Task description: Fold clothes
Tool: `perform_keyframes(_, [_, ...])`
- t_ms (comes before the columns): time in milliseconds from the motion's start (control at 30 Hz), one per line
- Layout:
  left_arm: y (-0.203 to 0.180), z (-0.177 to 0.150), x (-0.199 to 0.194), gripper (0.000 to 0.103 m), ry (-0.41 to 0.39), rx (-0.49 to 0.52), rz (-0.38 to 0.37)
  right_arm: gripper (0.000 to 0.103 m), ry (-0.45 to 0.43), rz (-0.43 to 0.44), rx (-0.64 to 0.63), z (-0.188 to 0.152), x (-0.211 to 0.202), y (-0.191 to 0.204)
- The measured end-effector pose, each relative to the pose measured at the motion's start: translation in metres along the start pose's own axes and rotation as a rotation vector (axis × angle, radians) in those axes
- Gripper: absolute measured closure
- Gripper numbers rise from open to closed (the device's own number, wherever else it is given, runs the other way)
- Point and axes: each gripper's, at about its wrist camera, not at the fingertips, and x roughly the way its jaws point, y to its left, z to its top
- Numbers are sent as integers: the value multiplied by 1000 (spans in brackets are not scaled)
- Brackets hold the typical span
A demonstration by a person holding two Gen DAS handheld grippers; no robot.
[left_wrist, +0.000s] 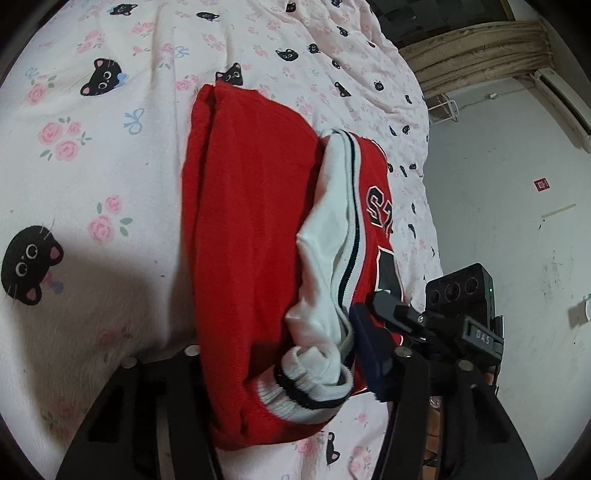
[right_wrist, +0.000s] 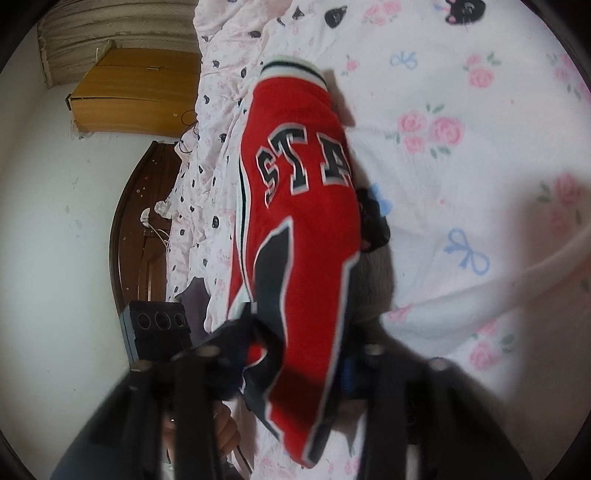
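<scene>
On the cat-print bedsheet (left_wrist: 110,166) lies the red varsity jacket (left_wrist: 251,240), partly folded, white sleeve (left_wrist: 325,240) on top. Both the left gripper (left_wrist: 280,373) and right gripper (right_wrist: 295,354) are clamped on the jacket's near edge.

Bedsheet (left_wrist: 110,177) is white with pink roses, blue bows and black cat faces all over (pretty cute honestly), and it's a bit rumpled toward the far edge. Past the bed there's a white wall (left_wrist: 517,221) with a small red sticker (left_wrist: 542,184) on it. From the other side a wooden cabinet (right_wrist: 136,88) sits by a dark wooden headboard (right_wrist: 147,229), with beige curtains (right_wrist: 118,22) above.
</scene>
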Motion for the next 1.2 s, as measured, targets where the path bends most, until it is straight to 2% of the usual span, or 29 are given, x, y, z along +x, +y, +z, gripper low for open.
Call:
perform_keyframes(100, [-3, 0, -6, 71, -10, 13, 3, 86, -3, 5, 5, -3, 0, -1])
perform_keyframes(200, [-6, 0, -12, 75, -20, 25, 7, 89, -10, -2, -15, -6, -3, 5])
perform_keyframes(467, [-30, -3, -38, 78, -65, 100, 28, 91, -24, -32, -97, -18, -17, 41])
perform_keyframes(600, [-38, -11, -50, 78, -62, 117, 67, 91, -14, -30, -111, -30, -22, 52])
perform_keyframes(867, [-48, -46, -63, 78, -46, 129, 116, 91, 28, -59, -152, -69, -23, 63])
perform_keyframes(967, [-45, -54, -72, 80, -49, 113, 108, 91, 41, -62, -162, -80, -23, 66])
perform_keyframes(1067, [-38, -56, -81, 82, -56, 85, 99, 91, 49, -65, -176, -89, -20, 74])
perform_keyframes(1200, [-38, -54, -101, 83, -88, 87, 126, 91, 57, -71, -202, -97, -12, 92])
